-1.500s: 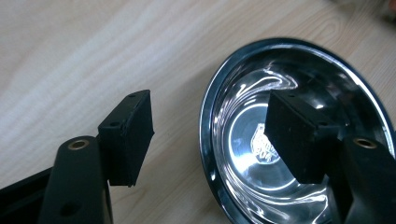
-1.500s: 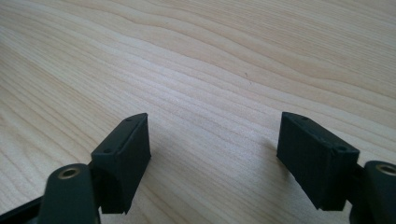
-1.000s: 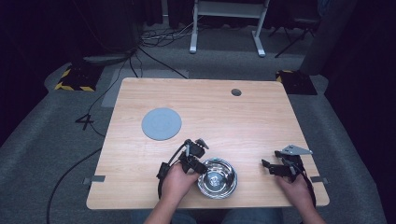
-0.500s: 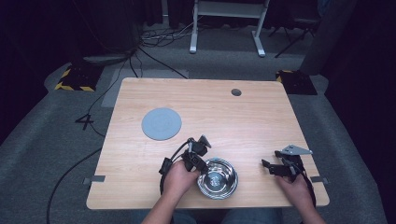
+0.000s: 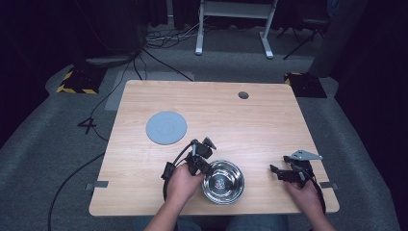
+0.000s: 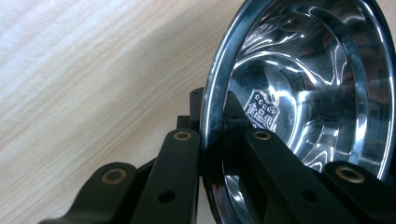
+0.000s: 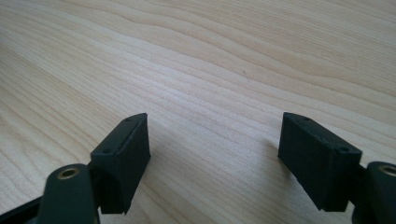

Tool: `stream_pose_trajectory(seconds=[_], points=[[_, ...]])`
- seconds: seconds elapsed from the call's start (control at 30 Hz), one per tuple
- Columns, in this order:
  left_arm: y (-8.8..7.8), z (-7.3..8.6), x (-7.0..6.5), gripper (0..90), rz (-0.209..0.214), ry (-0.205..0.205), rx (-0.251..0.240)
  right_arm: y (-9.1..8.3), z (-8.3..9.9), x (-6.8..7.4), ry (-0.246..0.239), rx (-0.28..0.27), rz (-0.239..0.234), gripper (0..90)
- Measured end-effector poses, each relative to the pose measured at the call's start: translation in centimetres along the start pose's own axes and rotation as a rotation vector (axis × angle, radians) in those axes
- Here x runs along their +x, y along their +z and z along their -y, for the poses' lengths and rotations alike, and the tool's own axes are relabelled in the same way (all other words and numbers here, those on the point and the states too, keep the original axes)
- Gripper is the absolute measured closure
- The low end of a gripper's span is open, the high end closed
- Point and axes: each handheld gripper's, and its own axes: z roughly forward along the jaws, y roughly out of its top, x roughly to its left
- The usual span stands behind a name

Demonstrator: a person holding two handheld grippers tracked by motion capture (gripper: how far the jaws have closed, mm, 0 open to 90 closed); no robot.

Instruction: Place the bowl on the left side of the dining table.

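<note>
I shifted my left tongs (image 5: 204, 163) and the steel bowl (image 5: 223, 181) clamped in them very slightly across the surface (image 5: 250, 125); bowl and hand sat a touch farther toward my right than a second before. Little else moved.

Open wood across the table's (image 5: 269, 115) middle and far half — free passage there. Obstacles: grey disc (image 5: 166, 127) left of centre, steel bowl (image 5: 223, 181) at near edge between the hands, small dark grommet (image 5: 243, 95) near far edge.
</note>
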Motion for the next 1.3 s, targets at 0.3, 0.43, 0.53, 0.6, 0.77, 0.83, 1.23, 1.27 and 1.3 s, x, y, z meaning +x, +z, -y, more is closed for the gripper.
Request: stream_pose_trajectory(seconds=[0.3,0.43,0.53,0.6,0.77,0.83,1.23,1.27,1.3], points=[[-2.2,0.2,-0.2,87.0,-0.030,0.001,-0.101,0.0,0.0,0.0,0.000,-0.001,0.003,24.9],[-3.1,0.5,0.0,87.0,-0.044,-0.021,-0.188,0.0,0.0,0.0,0.000,-0.001,0.003,24.9],[-3.6,0.7,0.1,87.0,-0.045,-0.030,-0.231,0.0,0.0,0.0,0.002,-0.002,0.002,24.9],[-4.3,1.0,0.1,87.0,-0.082,-0.041,-0.297,0.0,0.0,0.0,0.000,-0.001,0.003,24.9],[-5.6,1.5,0.3,87.0,-0.104,-0.034,-0.367,0.0,0.0,0.0,0.001,-0.001,0.003,24.9],[-6.4,1.9,0.2,87.0,-0.144,-0.031,-0.428,0.0,0.0,0.0,0.000,-0.001,0.003,24.9],[-8.1,3.1,1.0,86.9,-0.251,-0.063,-0.561,0.0,0.0,0.0,0.001,0.000,0.004,24.7],[-8.2,3.3,1.3,86.9,-0.258,-0.073,-0.575,0.0,0.0,0.0,0.001,-0.001,0.004,24.7],[-8.3,3.3,1.5,86.9,-0.260,-0.076,-0.576,0.0,0.0,0.0,0.000,-0.001,0.005,24.7]])
